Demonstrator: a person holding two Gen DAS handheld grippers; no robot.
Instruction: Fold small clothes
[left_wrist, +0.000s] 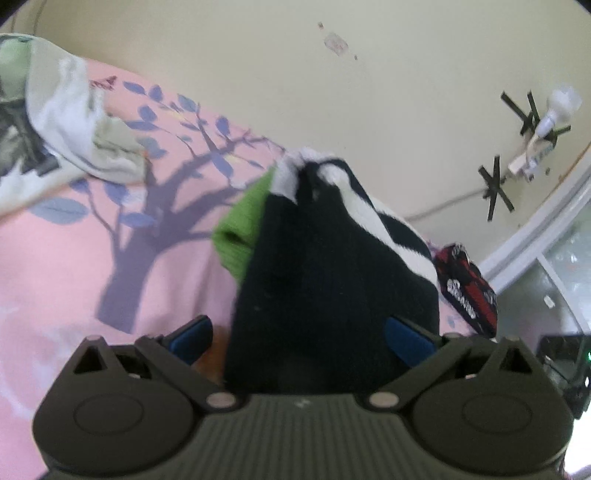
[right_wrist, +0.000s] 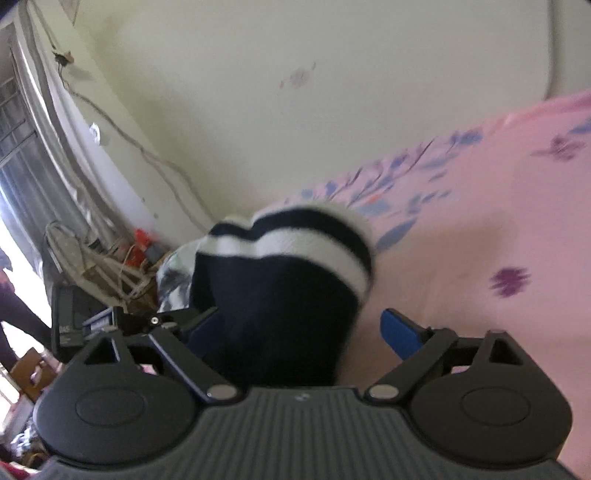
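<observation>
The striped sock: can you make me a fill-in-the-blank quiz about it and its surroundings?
The dark sock has ___ stripes.
The bedsheet beneath it is ___ with a purple tree print.
Beside the sock lies a ___ cloth.
The right gripper has its jaws ___, not clamped.
Missing words: white; pink; green; open.

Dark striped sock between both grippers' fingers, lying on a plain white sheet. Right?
Not the sheet. The sock does sit between both grippers' fingers, but the sheet is pink with a purple tree and blue leaves, as the left wrist view shows.
</observation>
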